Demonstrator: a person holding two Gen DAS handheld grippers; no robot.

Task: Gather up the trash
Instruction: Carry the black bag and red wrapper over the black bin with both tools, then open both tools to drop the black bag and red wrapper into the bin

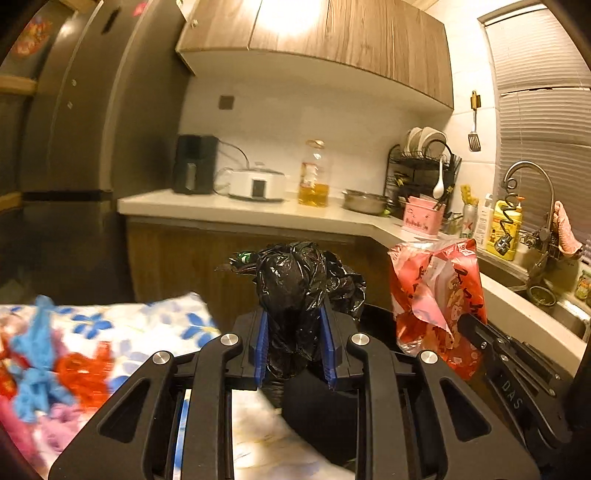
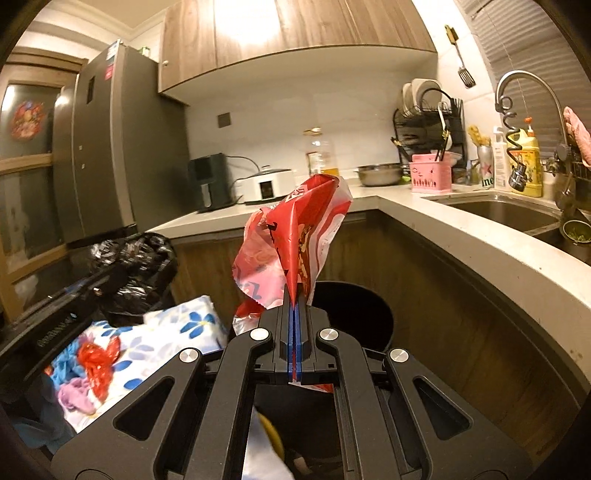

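A grey fridge (image 2: pixel 107 147) fills the far left corner of the kitchen, next to wood-fronted wall cupboards (image 2: pixel 295 33) that hang over a pale L-shaped countertop (image 2: pixel 461 243); the counter runs from the fridge along the back wall and bends toward the camera past a steel sink (image 2: pixel 506 214) with a curved tap (image 2: pixel 524 92). On the floor inside that bend stands a black bin (image 2: pixel 365 314), its mouth open and dark. To the left lies a white cloth with blue flowers (image 1: pixel 155 325), with blurred blue, red and pink scraps on it. On the back counter sit a dark appliance (image 1: pixel 194 164), a white cooker (image 1: pixel 258 182), a bottle of yellow oil (image 1: pixel 314 177), a steel bowl (image 1: pixel 364 201), a black dish rack (image 1: pixel 421 166) and a pink caddy (image 1: pixel 423 218). The left gripper (image 1: pixel 295 325) is clamped on a crumpled black plastic bag (image 1: pixel 295 280), whose bulk bulges up above the blue pads (image 1: pixel 262 332) pressing its sides. The right gripper (image 2: pixel 295 314) has its jaws fully together, pinching the lower edge of a red and white plastic bag (image 2: pixel 295 243) that stands up above the fingertips, in front of the counter and just left of the bin's rim. In the left wrist view that red bag shows just right of the black one, both held in the air in front of the counter cabinets
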